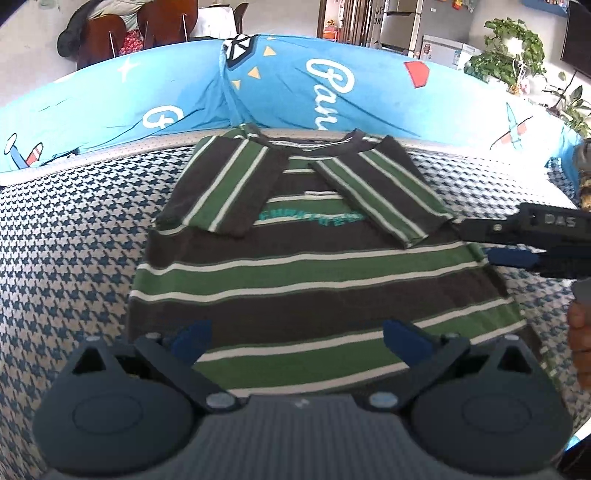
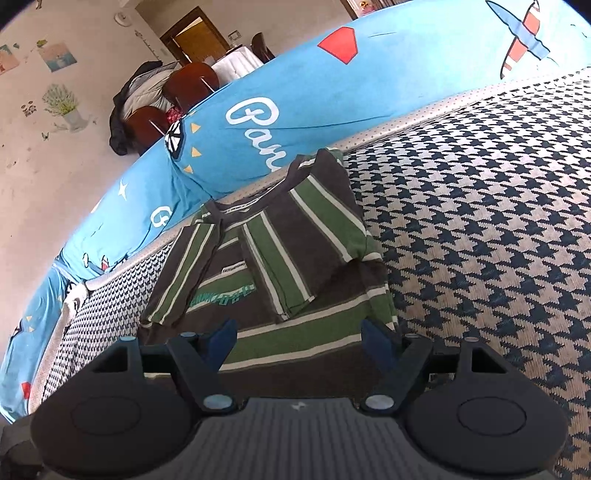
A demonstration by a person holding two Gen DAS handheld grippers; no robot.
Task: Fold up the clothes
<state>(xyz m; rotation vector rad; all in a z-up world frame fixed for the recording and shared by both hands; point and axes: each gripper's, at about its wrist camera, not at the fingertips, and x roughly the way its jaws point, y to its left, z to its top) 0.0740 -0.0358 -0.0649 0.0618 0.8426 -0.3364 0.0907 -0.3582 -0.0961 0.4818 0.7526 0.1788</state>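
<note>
A brown, green and white striped T-shirt (image 1: 295,266) lies flat on the houndstooth cushion (image 1: 74,258), collar at the far side, both sleeves folded in over the chest. My left gripper (image 1: 297,334) hovers open over the shirt's near hem, nothing between its blue pads. The right gripper (image 1: 513,256) reaches in from the right at the shirt's right edge. In the right wrist view the same shirt (image 2: 288,258) lies ahead, and the right gripper (image 2: 299,338) stands open just above its near side edge, holding nothing.
A bright blue printed cover (image 1: 332,85) drapes the sofa back behind the shirt. Houndstooth cushion (image 2: 480,221) spreads wide to the right. A hand (image 1: 580,328) shows at the right edge. Chairs (image 1: 122,33) and potted plants (image 1: 517,48) stand beyond the sofa.
</note>
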